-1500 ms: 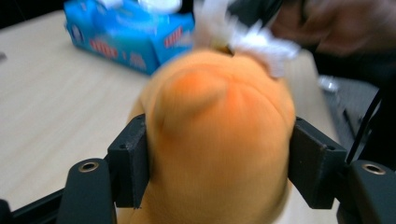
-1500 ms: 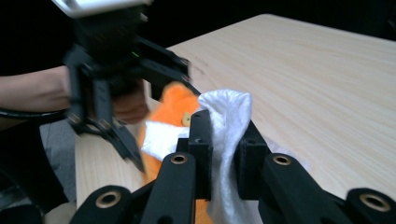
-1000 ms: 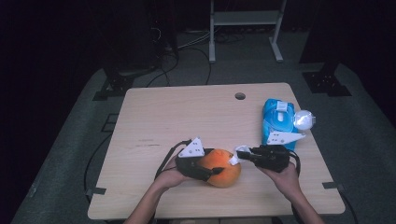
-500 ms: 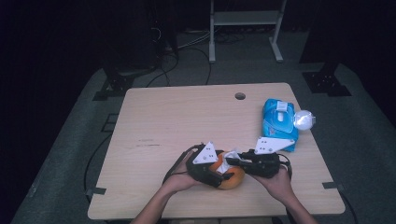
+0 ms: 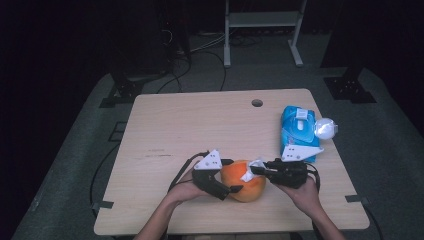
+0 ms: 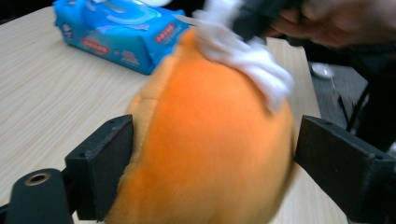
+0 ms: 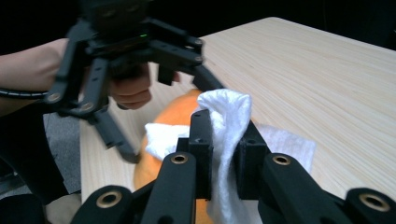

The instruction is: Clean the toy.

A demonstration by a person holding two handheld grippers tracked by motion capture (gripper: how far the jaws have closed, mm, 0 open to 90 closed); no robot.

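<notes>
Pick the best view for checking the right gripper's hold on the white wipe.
Right gripper view: the white wipe sits pinched between its two black jaws, sharp and close. Left gripper view shows it blurred on the orange plush ball. High view shows a small white patch by the right gripper.

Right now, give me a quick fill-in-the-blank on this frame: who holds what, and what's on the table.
1. The left gripper has its jaws on either side of the ____ plush toy.
2. The right gripper is shut on a white ____.
3. The blue wipes pack lies on the table's ____ side in the high view.

Missing words: orange; wipe; right
</notes>
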